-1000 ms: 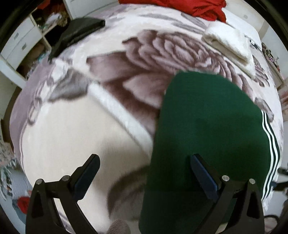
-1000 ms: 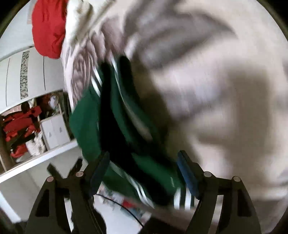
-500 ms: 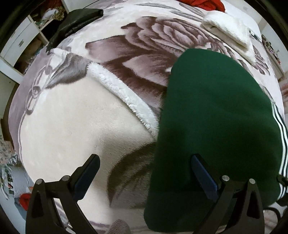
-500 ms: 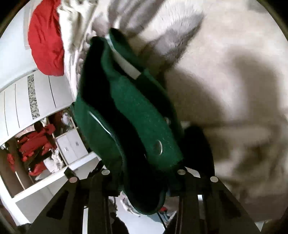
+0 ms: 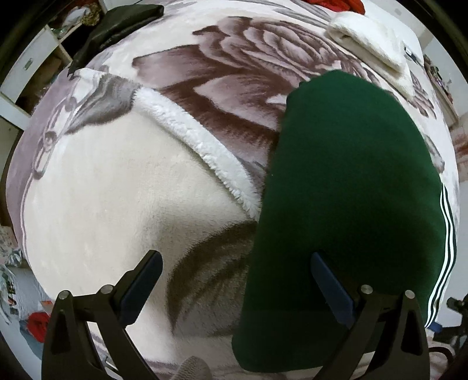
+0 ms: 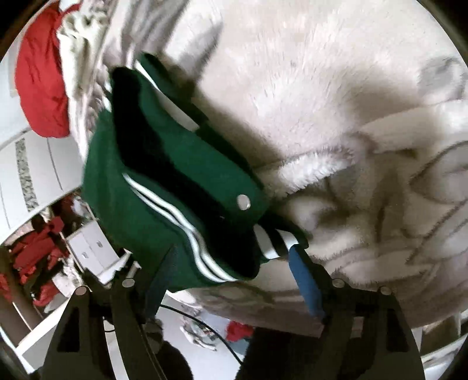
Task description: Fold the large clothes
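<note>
A plush floral blanket [image 5: 222, 96] in cream and mauve covers the bed. A folded white towel [image 5: 368, 41] and red fabric [image 5: 336, 4] lie at its far end, a black garment [image 5: 117, 26] at the far left corner. White drawers [image 6: 93, 248] stand beside the bed.

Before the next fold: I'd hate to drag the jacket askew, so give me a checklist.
1. Left claw open and empty: ok.
2. Right claw: jaws have just been opening, green jacket edge between them, not pinched: ok.
3. Green jacket resting on the blanket: ok.
4. Layers lined up: not ok, they look bunched near the striped cuff.
5. Red clothes clear of the green jacket: ok.
6. Sleeves tucked inside: cannot tell.
</note>
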`<state>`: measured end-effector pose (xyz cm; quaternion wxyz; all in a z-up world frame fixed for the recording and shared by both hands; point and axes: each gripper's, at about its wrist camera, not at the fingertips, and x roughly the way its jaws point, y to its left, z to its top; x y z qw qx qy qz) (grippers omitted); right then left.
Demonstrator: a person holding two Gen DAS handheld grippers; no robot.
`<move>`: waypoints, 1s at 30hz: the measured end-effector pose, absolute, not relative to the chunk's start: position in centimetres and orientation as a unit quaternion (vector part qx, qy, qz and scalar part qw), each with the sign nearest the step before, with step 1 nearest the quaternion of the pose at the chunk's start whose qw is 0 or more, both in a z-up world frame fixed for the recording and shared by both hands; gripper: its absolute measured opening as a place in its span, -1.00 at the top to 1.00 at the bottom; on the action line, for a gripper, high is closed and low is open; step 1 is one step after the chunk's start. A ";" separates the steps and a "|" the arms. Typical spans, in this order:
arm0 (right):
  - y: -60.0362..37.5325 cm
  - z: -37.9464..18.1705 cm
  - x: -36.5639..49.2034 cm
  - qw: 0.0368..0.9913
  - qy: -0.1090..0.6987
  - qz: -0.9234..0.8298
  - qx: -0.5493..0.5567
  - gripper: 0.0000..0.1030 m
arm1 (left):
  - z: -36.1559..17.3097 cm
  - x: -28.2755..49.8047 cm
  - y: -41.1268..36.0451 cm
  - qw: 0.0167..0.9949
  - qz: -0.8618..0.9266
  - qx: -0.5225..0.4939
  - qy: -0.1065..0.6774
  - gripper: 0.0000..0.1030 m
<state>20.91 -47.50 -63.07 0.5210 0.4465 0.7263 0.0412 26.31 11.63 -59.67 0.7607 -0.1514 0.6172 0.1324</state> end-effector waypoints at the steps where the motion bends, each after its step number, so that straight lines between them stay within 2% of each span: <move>1: -47.4 -62.7 21.6 0.533 0.725 0.040 0.436 -0.55 | -59.5 26.5 11.6 0.763 0.133 -0.149 0.615 -1.00; 8: -45.7 -61.0 33.8 0.613 0.711 0.069 0.338 -0.55 | -60.8 32.0 10.4 0.763 0.158 -0.090 0.620 -1.00; 12: -42.1 -63.1 39.9 0.602 0.731 0.097 0.307 -0.54 | -61.3 33.1 10.3 0.768 0.161 -0.072 0.616 -1.00; 13: -41.4 -63.8 40.7 0.594 0.737 0.096 0.308 -0.10 | -61.3 33.0 10.3 0.767 0.161 -0.072 0.616 -1.00; 14: -40.9 -63.8 41.1 0.596 0.736 0.099 0.305 0.55 | -61.2 32.8 10.5 0.768 0.159 -0.074 0.617 -1.00; 15: -40.5 -63.8 41.2 0.597 0.739 0.101 0.297 0.94 | -61.0 32.7 10.7 0.767 0.158 -0.076 0.617 -1.00; 18: -40.4 -60.4 41.7 0.652 0.712 0.078 0.248 0.96 | -60.9 32.6 10.9 0.768 0.153 -0.086 0.616 -1.00; 20: -41.6 -59.5 41.2 0.667 0.698 0.053 0.255 0.96 | -61.1 32.9 10.6 0.771 0.145 -0.091 0.613 -1.00; 24: -41.4 -63.0 40.6 0.640 0.733 0.033 0.229 0.96 | -61.3 33.4 10.1 0.771 0.147 -0.083 0.614 -1.00; 27: -40.3 -63.4 41.2 0.632 0.750 0.057 0.187 0.93 | -60.3 33.4 10.7 0.768 0.141 -0.087 0.619 -1.00; 30: -41.6 -62.0 41.9 0.616 0.758 0.066 0.204 0.57 | -59.7 34.4 11.4 0.769 0.134 -0.098 0.618 -1.00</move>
